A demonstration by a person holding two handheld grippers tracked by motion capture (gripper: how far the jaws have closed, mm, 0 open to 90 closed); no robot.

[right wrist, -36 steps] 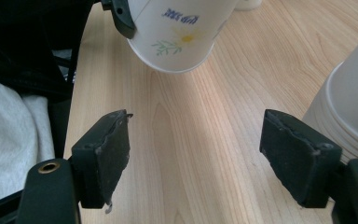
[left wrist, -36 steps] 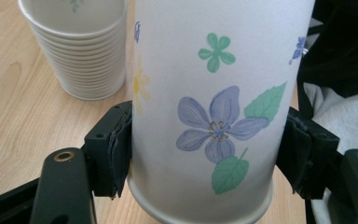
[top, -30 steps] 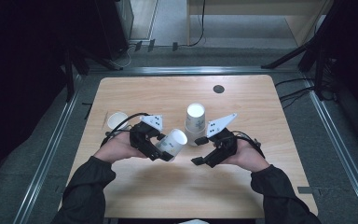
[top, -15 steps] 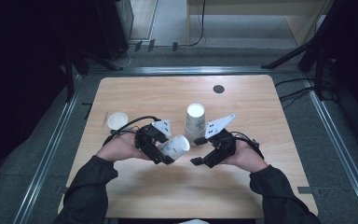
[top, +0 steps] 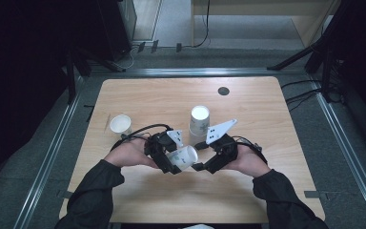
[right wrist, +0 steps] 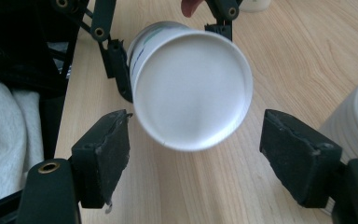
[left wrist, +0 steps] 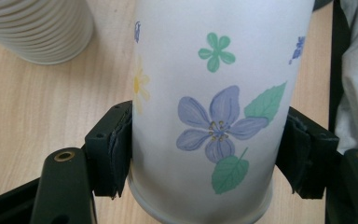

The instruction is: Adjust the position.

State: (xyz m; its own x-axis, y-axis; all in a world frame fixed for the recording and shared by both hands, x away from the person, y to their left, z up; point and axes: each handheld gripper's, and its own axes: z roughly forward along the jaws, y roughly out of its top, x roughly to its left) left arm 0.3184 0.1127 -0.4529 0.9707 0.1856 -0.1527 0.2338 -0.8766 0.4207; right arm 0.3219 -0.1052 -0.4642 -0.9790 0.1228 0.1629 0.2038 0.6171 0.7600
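A light wooden table (top: 152, 100) bears a stack of upturned white paper cups (top: 199, 122). Above its near edge, the left gripper (top: 183, 160) clamps a flower-printed white paper cup (top: 183, 156), tipped sideways. The right gripper (top: 196, 155) faces its base, jaws apart.

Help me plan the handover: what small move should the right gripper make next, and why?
Probably ease the right gripper forward and close. Its jaws stand open, apart from the white floral paper cup, whose base faces them, while the left gripper clamps that cup's sides, lying sideways above the wooden table.
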